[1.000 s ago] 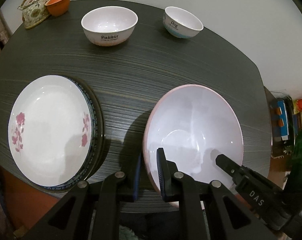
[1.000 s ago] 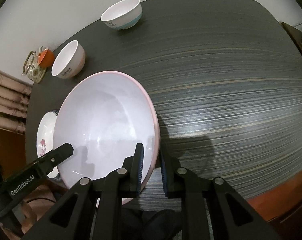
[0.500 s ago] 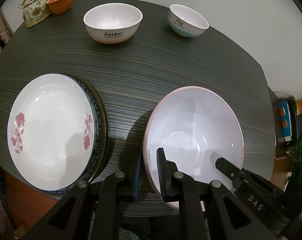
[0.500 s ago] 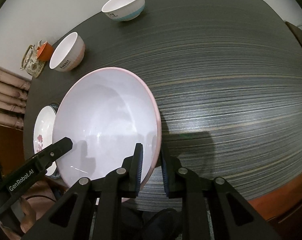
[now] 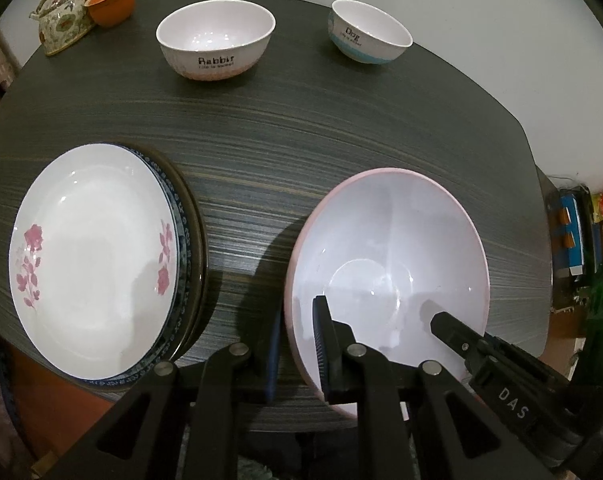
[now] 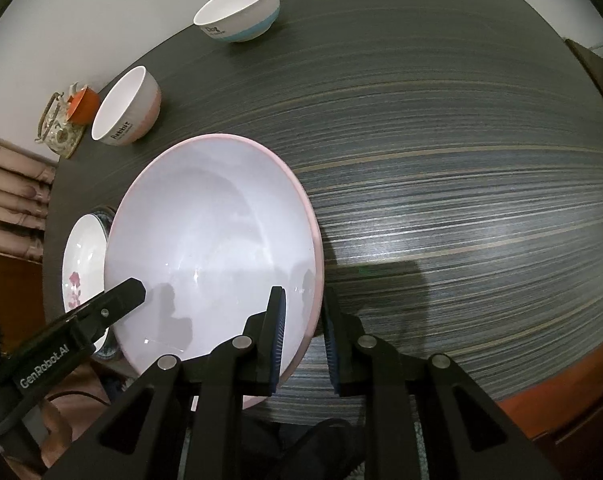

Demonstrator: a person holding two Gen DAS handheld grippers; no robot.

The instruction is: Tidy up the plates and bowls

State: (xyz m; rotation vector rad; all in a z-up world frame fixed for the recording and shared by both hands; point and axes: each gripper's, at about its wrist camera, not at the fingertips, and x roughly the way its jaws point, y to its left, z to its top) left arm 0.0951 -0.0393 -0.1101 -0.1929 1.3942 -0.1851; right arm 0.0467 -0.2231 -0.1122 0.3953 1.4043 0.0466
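Centrally, the large pink-rimmed bowl point(image 5: 385, 264) sits near the front edge of the dark striped bench point(image 5: 285, 132), and nothing lies in its pale, glossy inside. The left gripper point(image 5: 295, 344) straddles the bowl's left rim, one finger outside the wall and one inside, narrow and clamped on it. The right gripper point(image 6: 303, 340) straddles the opposite rim in the right wrist view; its jaws have just been opening, the rim stands between them, and a thin gap shows beside the outer pad point(image 6: 331, 344), so the hold looks loosened rather than tight. Each gripper's black finger also pokes into the other camera's picture over the bowl.

Just left of the big bowl, and apart from it, a white plate with pink flowers point(image 5: 93, 264) rests on top of a blue-patterned plate point(image 5: 181, 236), whose edge shows around the right side; a darker rim peeks from under that. The top plate holds nothing.

Farther back stand two small bowls, well apart from each other: the one lettered "Rabbit" point(image 5: 215, 46) with a pinkish base, and the one lettered "Dog" point(image 5: 367, 38) with a blue base. Both are upright and empty.

At the far left corner a flowered teapot point(image 5: 63, 26) stands touching a small orange cup point(image 5: 111, 2)
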